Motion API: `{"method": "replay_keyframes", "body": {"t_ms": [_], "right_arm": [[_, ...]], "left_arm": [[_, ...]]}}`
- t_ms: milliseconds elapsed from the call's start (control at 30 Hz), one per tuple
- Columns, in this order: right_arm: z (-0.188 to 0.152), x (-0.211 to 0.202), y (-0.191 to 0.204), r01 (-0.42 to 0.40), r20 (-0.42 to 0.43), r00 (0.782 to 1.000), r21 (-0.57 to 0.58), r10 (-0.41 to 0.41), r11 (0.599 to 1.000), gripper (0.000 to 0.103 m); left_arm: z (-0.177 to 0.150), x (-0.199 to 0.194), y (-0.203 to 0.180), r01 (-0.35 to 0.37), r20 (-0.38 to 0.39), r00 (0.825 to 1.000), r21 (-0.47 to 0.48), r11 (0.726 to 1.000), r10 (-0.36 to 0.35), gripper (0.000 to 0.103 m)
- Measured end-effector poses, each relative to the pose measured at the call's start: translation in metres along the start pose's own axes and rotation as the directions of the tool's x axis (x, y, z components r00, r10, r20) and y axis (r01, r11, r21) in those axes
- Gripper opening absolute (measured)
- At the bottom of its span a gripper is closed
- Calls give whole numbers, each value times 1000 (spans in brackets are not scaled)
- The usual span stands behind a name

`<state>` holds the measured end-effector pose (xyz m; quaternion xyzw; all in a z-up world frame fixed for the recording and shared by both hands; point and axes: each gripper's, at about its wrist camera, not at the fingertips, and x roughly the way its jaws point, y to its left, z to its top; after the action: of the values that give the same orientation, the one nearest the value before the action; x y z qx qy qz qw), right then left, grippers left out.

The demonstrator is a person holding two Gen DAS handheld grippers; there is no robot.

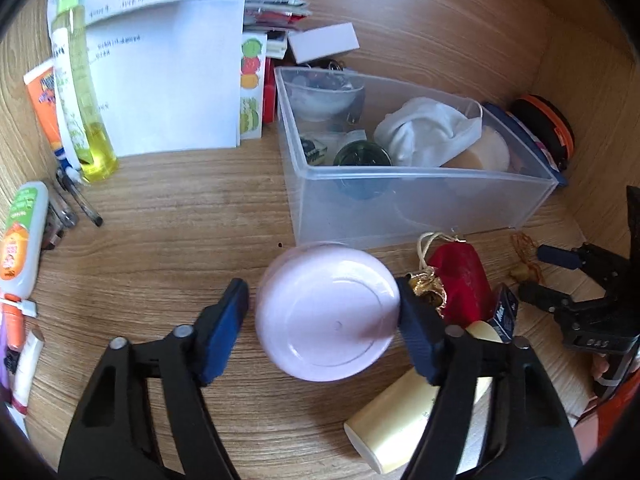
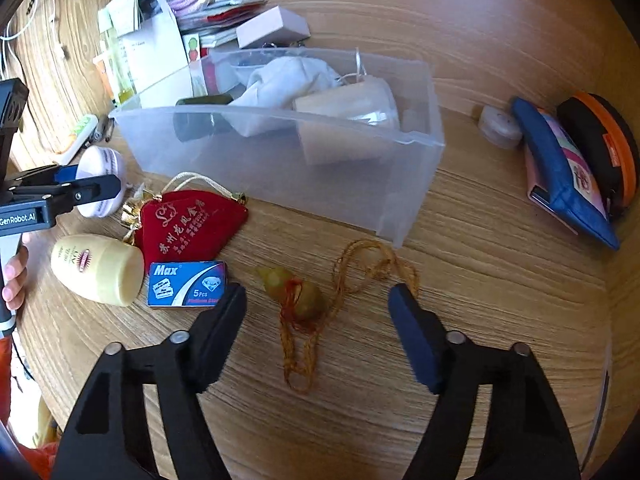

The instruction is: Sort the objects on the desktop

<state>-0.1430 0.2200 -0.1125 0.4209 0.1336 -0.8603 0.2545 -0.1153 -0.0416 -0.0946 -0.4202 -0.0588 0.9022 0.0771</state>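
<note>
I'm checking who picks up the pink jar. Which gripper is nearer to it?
Left. The left gripper straddles the pink jar; the right gripper is off to the side, over a corded pendant.

Wooden desktop [image 2: 500, 280], white cables [image 2: 16, 36] at its far-left edge
</note>
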Motion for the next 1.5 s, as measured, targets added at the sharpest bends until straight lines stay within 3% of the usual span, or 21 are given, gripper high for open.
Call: {"method": "replay_keyframes", "body": {"t_ms": [267, 367, 433, 567, 833, 967, 1300, 1500], "right_arm": [[2, 5, 5, -22, -10, 1000, -15, 22, 1000, 56], [3, 4, 7, -27, -6, 1000, -23, 26, 999, 45], [4, 3, 8, -34, -1, 999, -28, 34, 999, 30], [3, 3, 8, -49, 4, 999, -28, 49, 998, 17], [-5, -7, 6, -76, 32, 997, 0, 76, 997, 17], [-9, -24, 0, -152, 65, 987, 52, 148, 987, 17], [-18, -58, -3, -225, 136, 969, 119, 208, 967, 17], [-16, -85, -9, -266, 194, 951, 117, 241, 957, 17]], "left_arm": [[1, 0, -1, 11, 3, 1000, 5, 1000, -11, 65], [1, 0, -1, 9, 5, 1000, 10, 1000, -9, 65], [1, -1, -1, 9, 6, 1000, 13, 1000, -9, 65], [0, -1, -1, 0, 8, 1000, 16, 1000, 0, 65], [2, -8, 6, -10, 16, 1000, 13, 1000, 10, 65], [1, -20, 12, -15, 35, 999, -1, 1000, 15, 65], [-4, -64, 12, -31, 105, 994, -1, 1000, 30, 65], [1, -98, 10, -40, 184, 982, 4, 999, 39, 65]]}}
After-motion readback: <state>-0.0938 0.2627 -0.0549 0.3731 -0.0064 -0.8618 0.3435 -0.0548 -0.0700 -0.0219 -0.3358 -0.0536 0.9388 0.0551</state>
